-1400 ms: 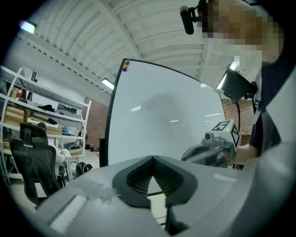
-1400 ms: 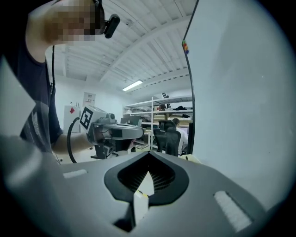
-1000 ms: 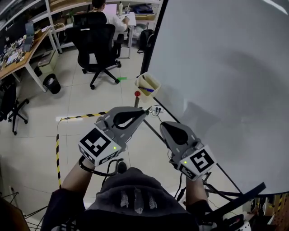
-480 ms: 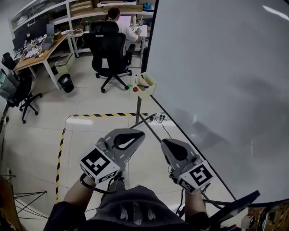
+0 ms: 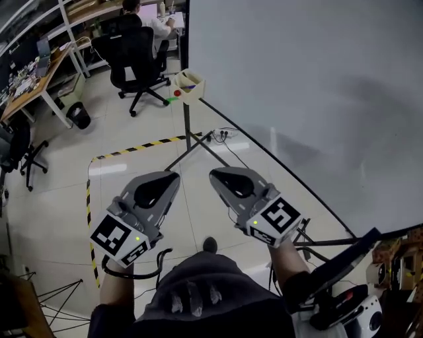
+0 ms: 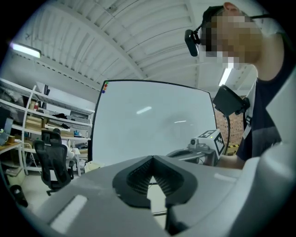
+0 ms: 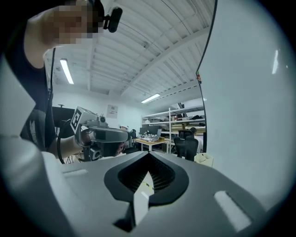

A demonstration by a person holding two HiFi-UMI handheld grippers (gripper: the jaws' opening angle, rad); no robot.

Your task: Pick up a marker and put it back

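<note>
Markers: seen only as small coloured bits in the cream box [image 5: 188,86] at the whiteboard's [image 5: 304,72] lower corner. One blue bit shows; the rest are too small to tell apart. The box sits well ahead of both sets of jaws, out of reach, a little left of the line they point along.

Left gripper [image 5: 173,177]: jaws closed tip to tip, nothing held between them.
Right gripper [image 5: 215,173]: the same, jaws pressed together and empty.
Both are held low, side by side and near each other, tips aimed toward the board's stand.

Step, by my reading: the approach; no marker has been picked up. The next move calls for carrying one pair of jaws up to the box, parting them, and coming down over a marker's barrel. The barrel is slim and round, so it will likely tilt if pinched off-centre.

Beyond the box: an office chair [image 5: 135,56], a seated person [image 5: 149,20], and striped tape [image 5: 132,146] on the floor [image 5: 59,191].
</note>
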